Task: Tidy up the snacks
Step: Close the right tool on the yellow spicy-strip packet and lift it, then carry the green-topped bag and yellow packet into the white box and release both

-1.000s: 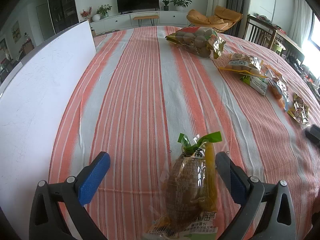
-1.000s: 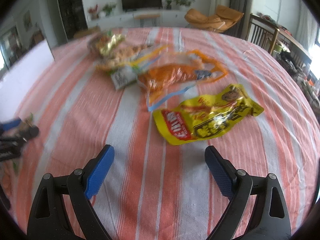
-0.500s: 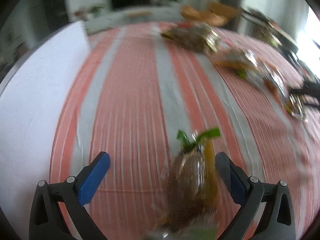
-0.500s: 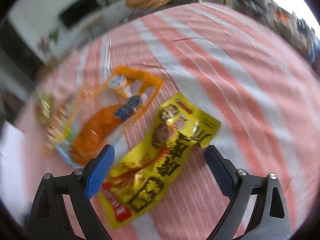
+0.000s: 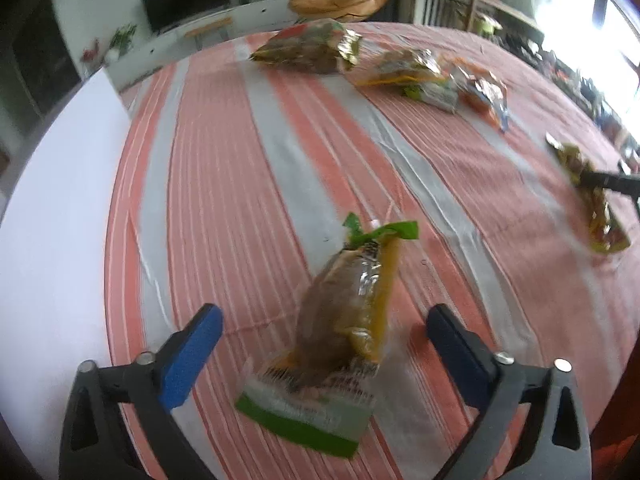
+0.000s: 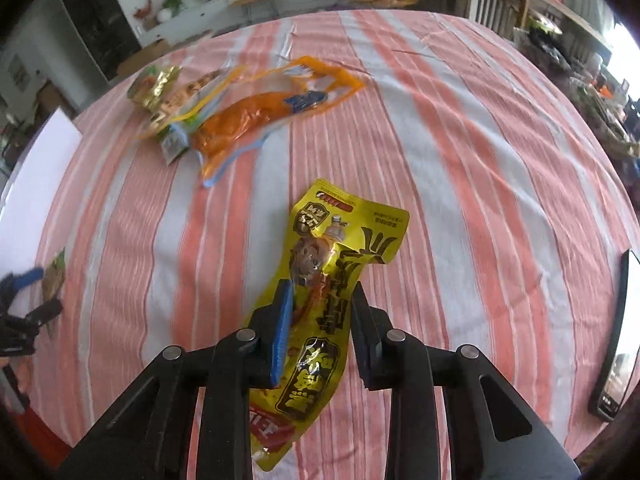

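Note:
My right gripper point(image 6: 320, 300) is shut on a yellow snack packet point(image 6: 344, 248) that lies on the striped tablecloth; the packet also shows far right in the left wrist view point(image 5: 600, 216). My left gripper point(image 5: 320, 332) is open, its blue-padded fingers point(image 5: 192, 348) on either side of a clear packet with a brown snack and green ends point(image 5: 348, 312), not touching it. That packet shows small at the left edge of the right wrist view point(image 6: 54, 274).
Several more snack packets lie at the far side: an orange one point(image 6: 256, 116), a gold one point(image 6: 160, 84), a dark bag point(image 5: 308, 48). A white board point(image 5: 52, 216) lies on the left. A phone point(image 6: 616, 340) lies at the right edge.
My right gripper moved onto the yellow packet and closed on it. My left gripper stayed open around the brown snack packet, shifting its view slightly.

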`<control>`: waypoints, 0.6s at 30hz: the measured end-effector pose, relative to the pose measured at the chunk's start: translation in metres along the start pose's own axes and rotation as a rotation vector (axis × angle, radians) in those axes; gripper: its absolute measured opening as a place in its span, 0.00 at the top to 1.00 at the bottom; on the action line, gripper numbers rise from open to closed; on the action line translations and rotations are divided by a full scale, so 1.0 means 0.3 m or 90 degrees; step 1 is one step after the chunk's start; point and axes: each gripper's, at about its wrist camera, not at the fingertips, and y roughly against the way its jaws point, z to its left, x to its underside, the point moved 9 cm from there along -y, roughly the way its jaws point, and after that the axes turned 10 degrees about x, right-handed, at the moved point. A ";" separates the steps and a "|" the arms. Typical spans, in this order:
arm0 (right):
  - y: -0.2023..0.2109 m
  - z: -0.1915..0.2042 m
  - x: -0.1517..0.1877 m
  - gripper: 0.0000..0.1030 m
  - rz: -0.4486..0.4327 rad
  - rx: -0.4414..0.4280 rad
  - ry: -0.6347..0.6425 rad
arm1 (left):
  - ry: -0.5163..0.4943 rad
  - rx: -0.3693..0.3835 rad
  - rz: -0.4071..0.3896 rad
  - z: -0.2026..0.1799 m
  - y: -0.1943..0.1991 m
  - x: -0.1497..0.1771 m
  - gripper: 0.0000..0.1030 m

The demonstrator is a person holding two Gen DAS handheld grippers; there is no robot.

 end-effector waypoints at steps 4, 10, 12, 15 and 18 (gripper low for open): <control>-0.004 0.015 -0.008 0.46 0.012 -0.017 -0.015 | 0.006 0.021 -0.028 -0.011 0.025 -0.020 0.58; -0.002 0.113 -0.033 0.67 -0.011 0.032 0.042 | 0.073 0.076 -0.088 -0.040 0.090 0.005 0.61; 0.020 0.113 -0.026 0.78 -0.004 -0.016 0.004 | 0.126 0.137 -0.128 -0.043 0.143 0.021 0.62; 0.063 0.087 -0.007 0.85 0.003 -0.108 -0.075 | 0.178 0.197 -0.182 -0.040 0.248 0.031 0.62; 0.105 0.087 0.005 0.86 0.005 -0.188 -0.125 | 0.198 0.227 -0.219 -0.029 0.347 0.021 0.62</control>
